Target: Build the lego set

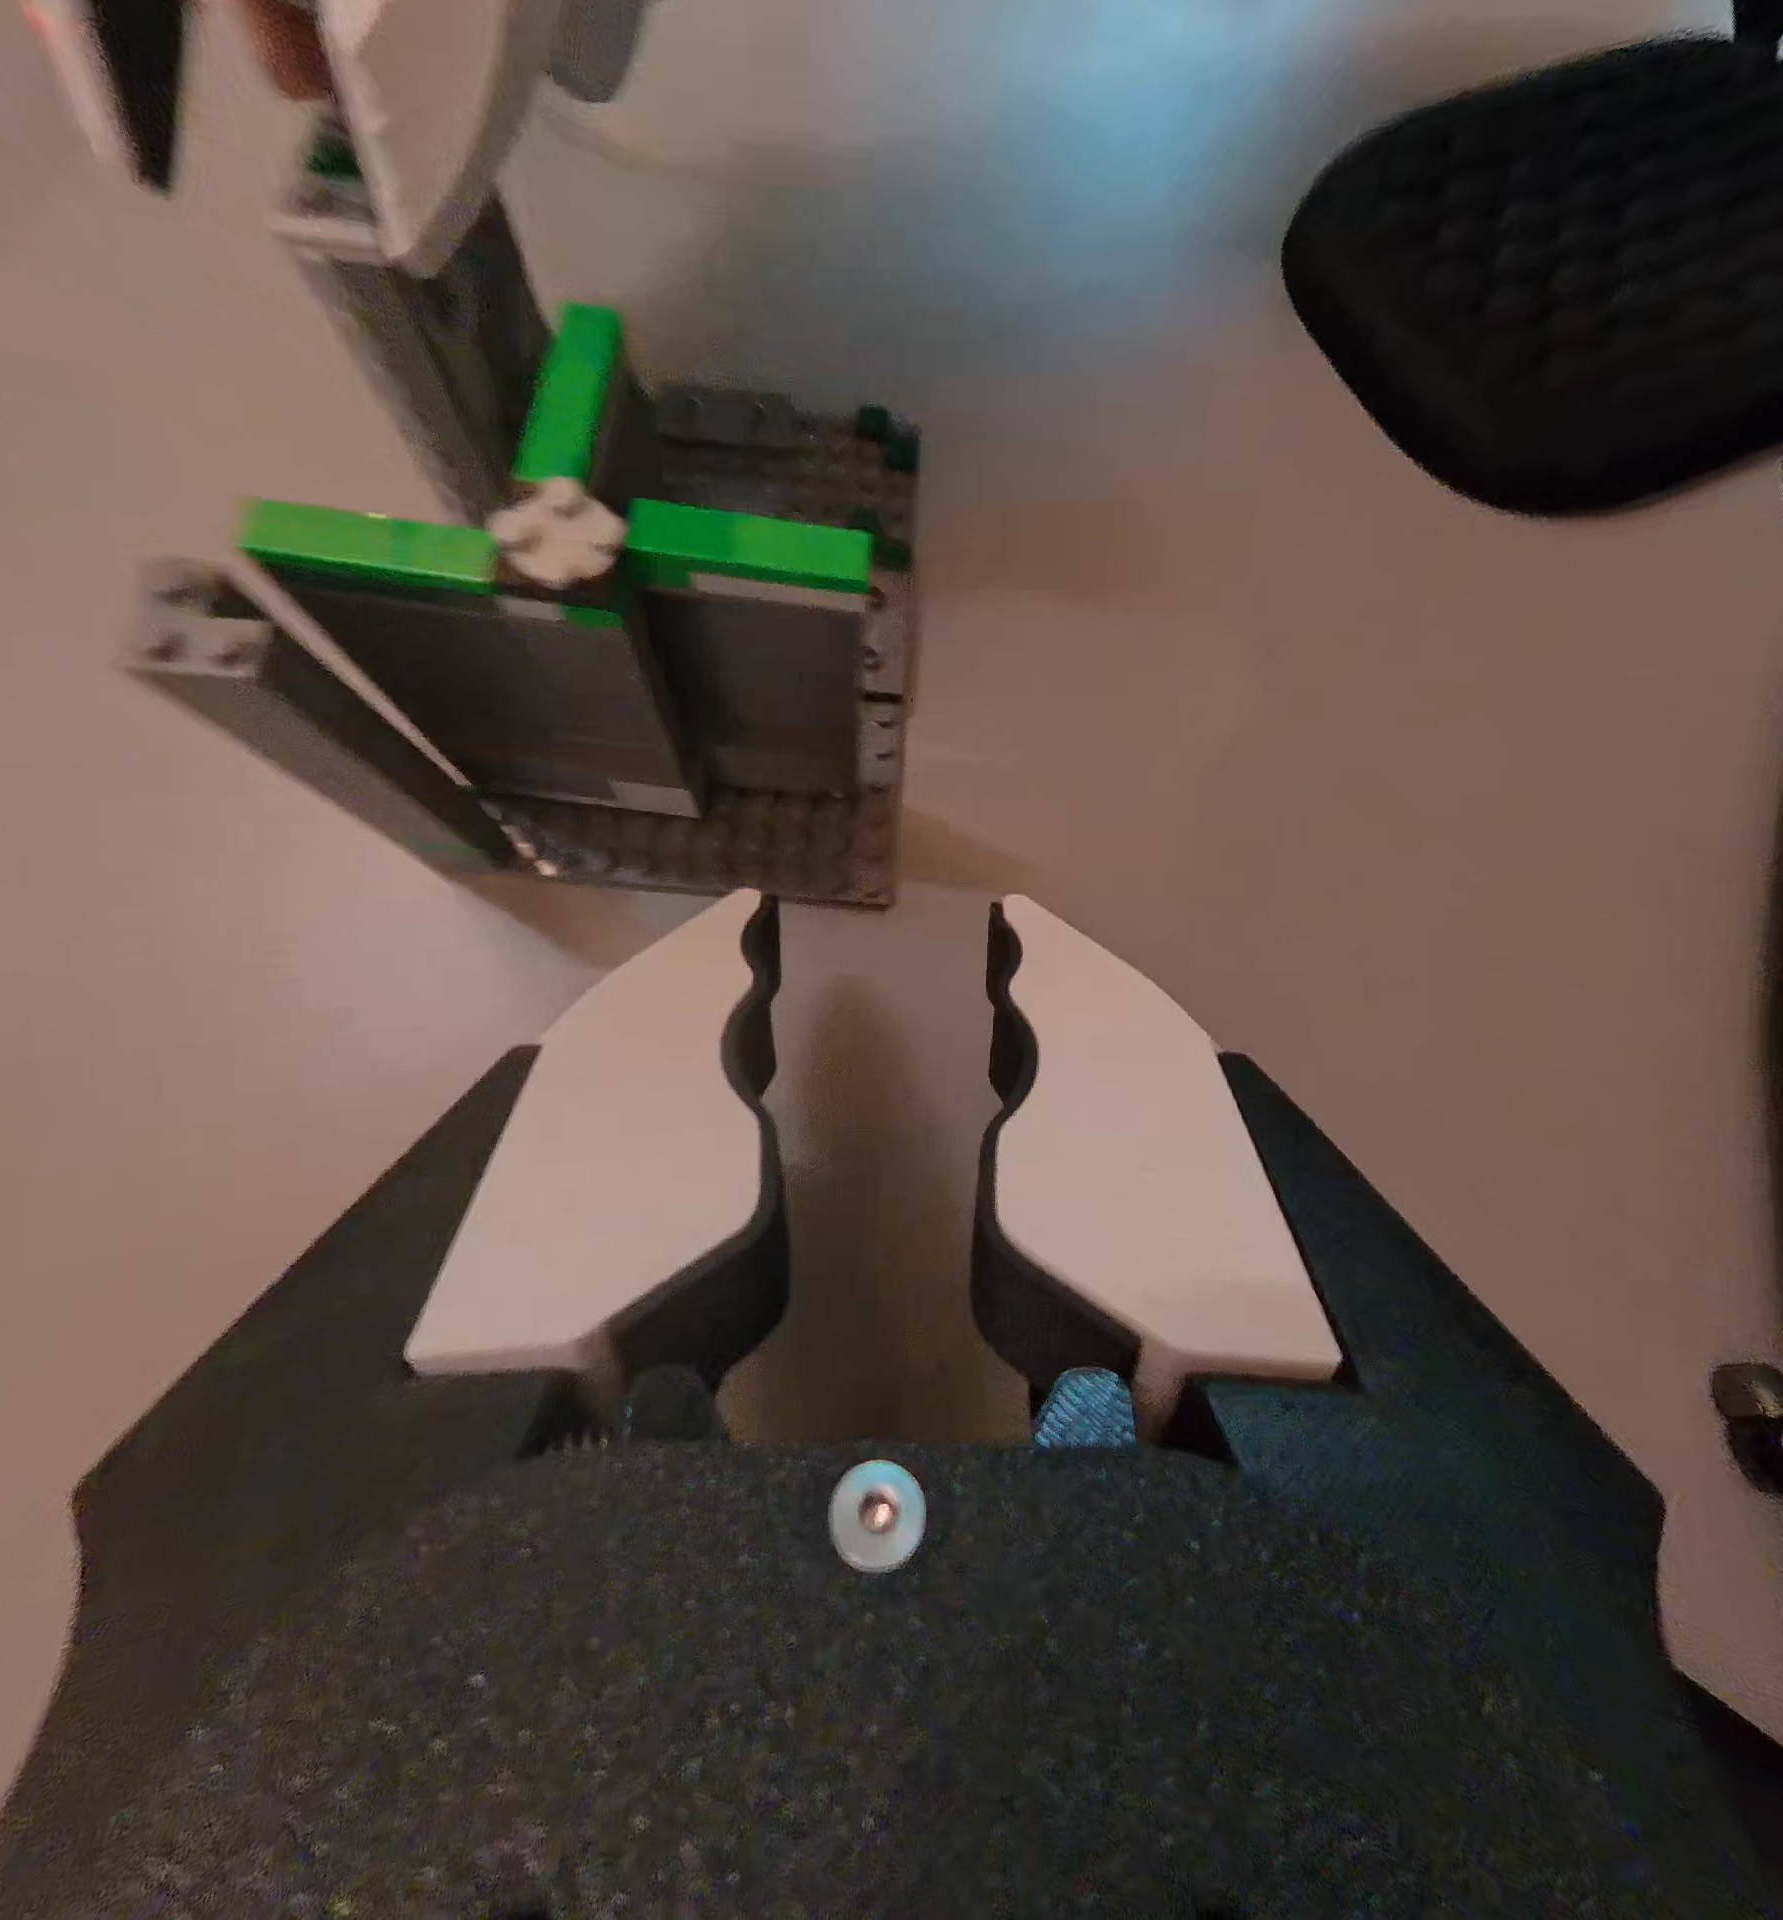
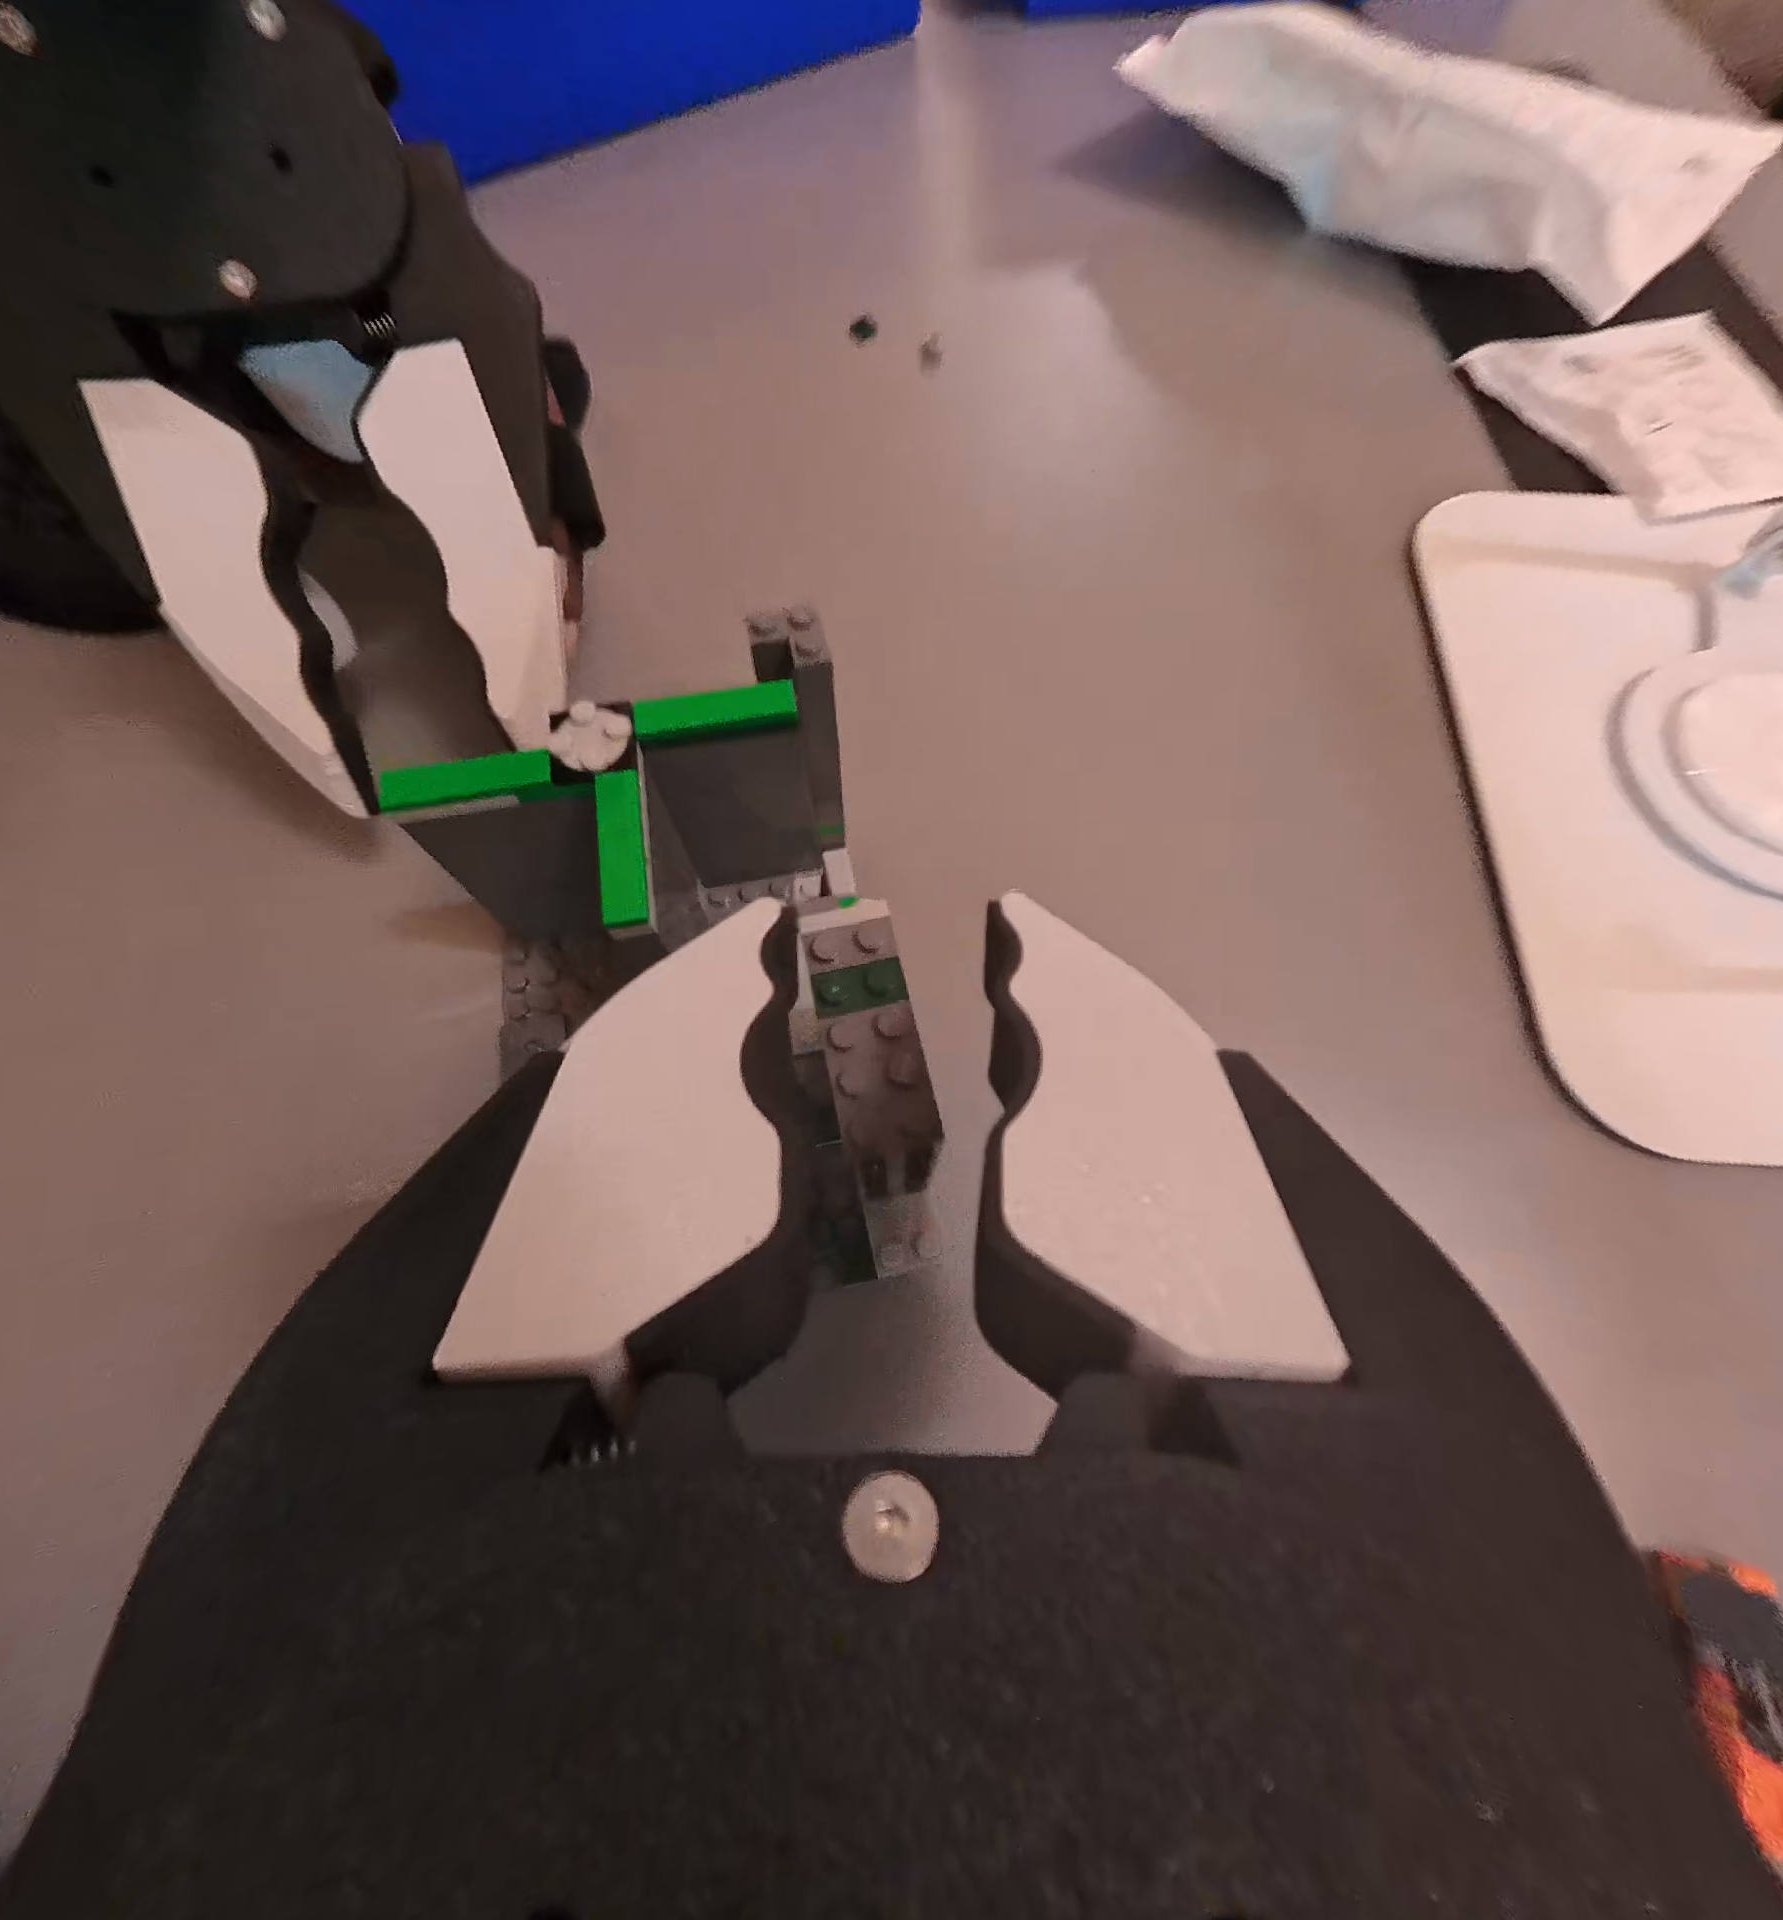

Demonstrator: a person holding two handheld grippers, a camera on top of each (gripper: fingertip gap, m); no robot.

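Observation:
The lego build (image 1: 596, 665) is a dark grey baseplate with grey walls topped by green tiles (image 1: 373, 545) and a white round piece (image 1: 560, 540). My left gripper (image 1: 876, 914) is open and empty, its tips just short of the baseplate's near edge. In the right wrist view it (image 2: 440, 758) hangs over the build (image 2: 721, 800), tips by the white round piece (image 2: 588, 732). My right gripper (image 2: 887, 914) is open around a studded grey wall (image 2: 871, 1039); the wall lies against the left finger, apart from the right one. The right gripper's finger (image 1: 419, 135) shows top left.
Two tiny loose pieces (image 2: 863, 330) lie on the grey table (image 2: 1178, 623) beyond the build. A white tray (image 2: 1552, 883) stands at the right, white bags (image 2: 1438, 135) behind it, a blue box (image 2: 638, 73) at the back. A black chair (image 1: 1593, 281) is beside the table.

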